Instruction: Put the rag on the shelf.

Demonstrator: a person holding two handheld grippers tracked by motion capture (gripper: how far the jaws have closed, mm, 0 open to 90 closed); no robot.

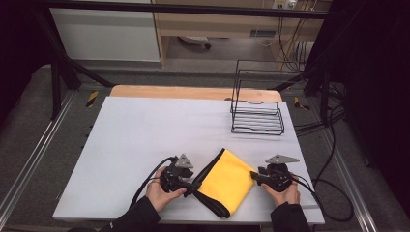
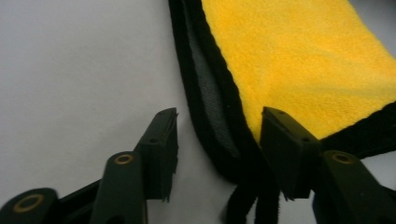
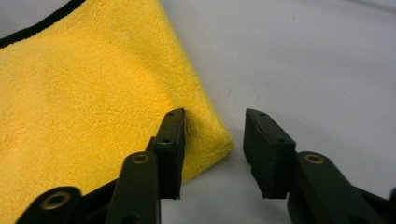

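Nearest the table's front edge, two dark sleeves, each hand around a two-jaw gripper. At the left, left gripper (image 1: 192,187) set against the near left corner of a folded yellow cloth (image 1: 227,181), jaws apart and straddling the cloth's black-trimmed edge (image 2: 210,93): one jaw on bare table surface, the other over the yellow pile at the corner; pads not seen pressing the fabric, nothing clenched. At the right, right gripper (image 1: 253,176) at the cloth's right corner (image 3: 219,137), jaws likewise parted, the corner tip lying between them, one jaw resting against the yellow pile, the other clear over the table; no pinch visible there either. Between the two hands, the cloth lying flat on the pale grey table cover (image 1: 145,130), turned diamond-wise, a black border along its left and near edges, close to the front edge. Farther back, toward the right rear of the cover, a black wire rack (image 1: 257,113), standing well apart from the cloth. Beyond it, a strip of wooden tabletop (image 1: 193,92).
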